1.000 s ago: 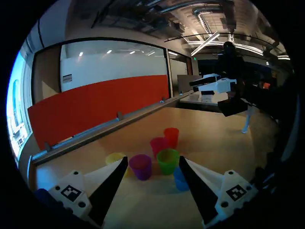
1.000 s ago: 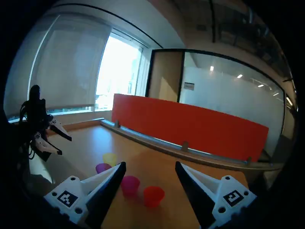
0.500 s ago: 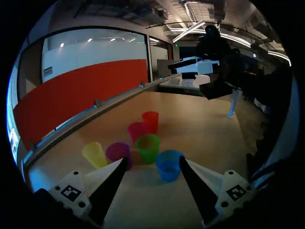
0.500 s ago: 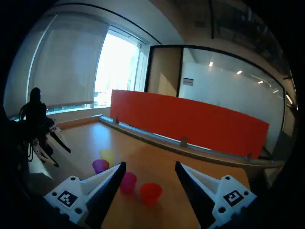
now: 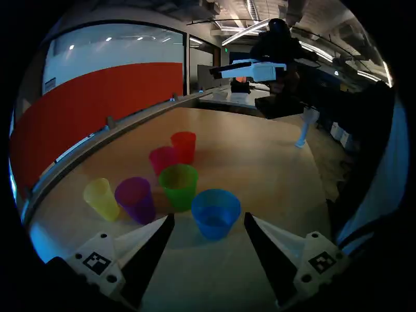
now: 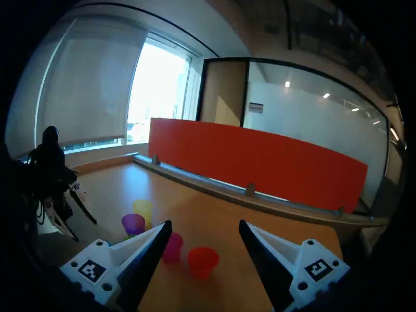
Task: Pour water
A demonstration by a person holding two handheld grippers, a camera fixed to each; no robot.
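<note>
We hold our left hand-held gripper (image 5: 208, 215) spread, empty, before the blue plastic cup (image 5: 215, 210) on the wooden bench (image 5: 260, 156); our right hand-held gripper (image 6: 205, 222) is likewise spread.

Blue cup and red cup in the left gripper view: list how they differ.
Colour: the blue cup is blue, the red cup red. Place: the blue cup stands nearest the left gripper, ahead of its open jaws; the red cup stands at the far end of the group. Neighbours: the red cup sits beside the pink cup; the blue cup sits in front of the green cup. Both stand upright on the table, unheld.
</note>
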